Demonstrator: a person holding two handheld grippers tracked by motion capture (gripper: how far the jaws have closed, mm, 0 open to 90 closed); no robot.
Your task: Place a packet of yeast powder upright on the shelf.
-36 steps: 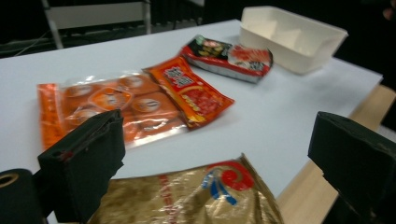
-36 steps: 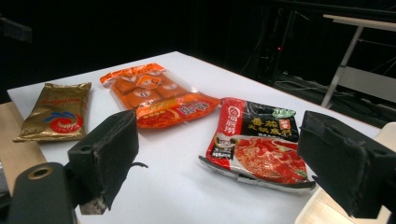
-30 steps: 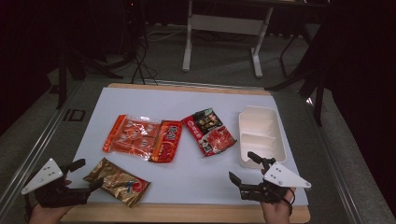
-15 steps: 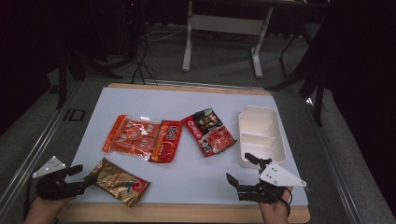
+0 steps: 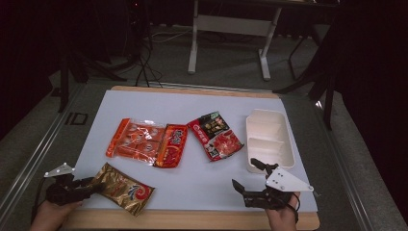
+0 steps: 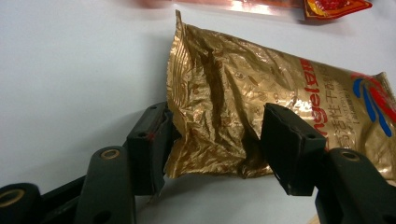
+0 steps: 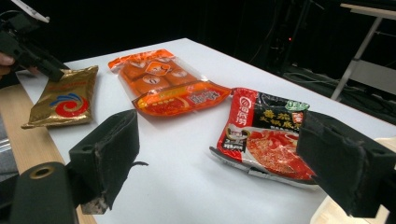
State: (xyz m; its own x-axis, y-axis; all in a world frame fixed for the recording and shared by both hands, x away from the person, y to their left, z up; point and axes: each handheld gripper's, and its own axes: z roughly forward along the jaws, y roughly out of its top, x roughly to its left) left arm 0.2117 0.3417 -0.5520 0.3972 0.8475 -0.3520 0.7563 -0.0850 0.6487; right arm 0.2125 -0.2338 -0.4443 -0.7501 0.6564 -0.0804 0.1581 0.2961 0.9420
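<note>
While the left gripper [image 6: 217,140] lies low at the table's [image 5: 192,103] near left corner, its jaws have just been closing around the crumpled end of the gold packet [image 6: 261,98], which sits between the pads; whether both pads press on it cannot be told. Beyond the packet lie an orange packet [image 5: 146,143] and a red-and-black packet [image 5: 215,135], well apart from it. Near the white tray [image 5: 269,137], the right gripper [image 5: 250,175] rests with jaws wide apart, holding nothing.
</note>
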